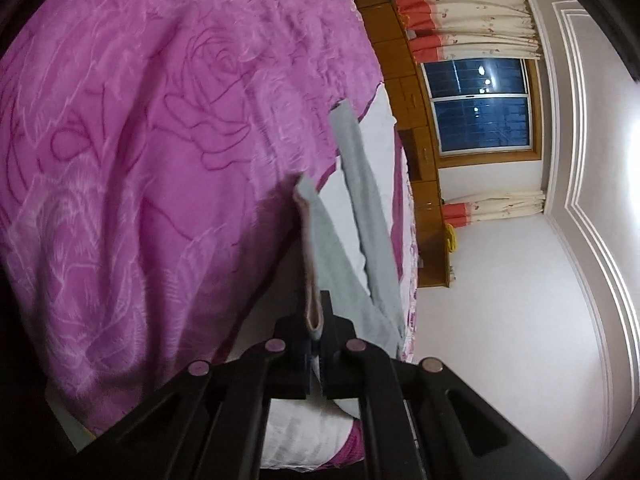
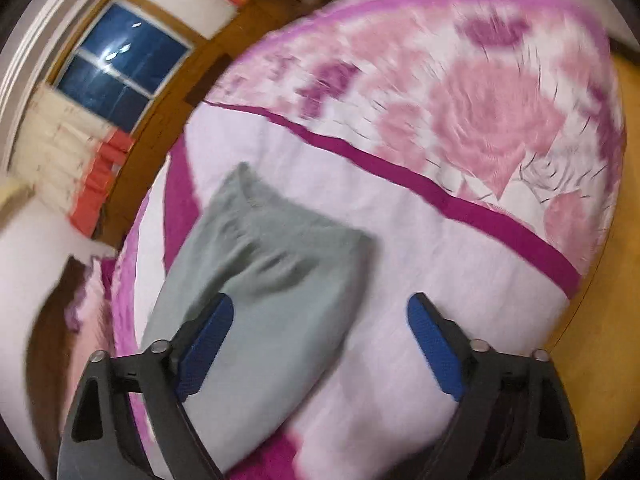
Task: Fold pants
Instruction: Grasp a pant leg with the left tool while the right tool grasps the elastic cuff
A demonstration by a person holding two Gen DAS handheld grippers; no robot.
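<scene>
Left gripper (image 1: pixel 316 320) pinched grey pants (image 1: pixel 372 216) at an edge; legs trailed ahead over the bedspread (image 1: pixel 140 140). Right gripper (image 2: pixel 320 320) gaped wide above them, holding nothing. Thin pinch risked fabric slipping free.

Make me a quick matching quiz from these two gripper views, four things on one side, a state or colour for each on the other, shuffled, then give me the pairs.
Column one:
1. left gripper
2. right gripper
3. pants
4. window

Column two:
A. dark blue panes in a wooden frame
B. grey, lying partly on the bedspread
C. fingers wide apart, holding nothing
D. closed on an edge of fabric

Pairs: 1-D, 2-C, 3-B, 4-A
</scene>
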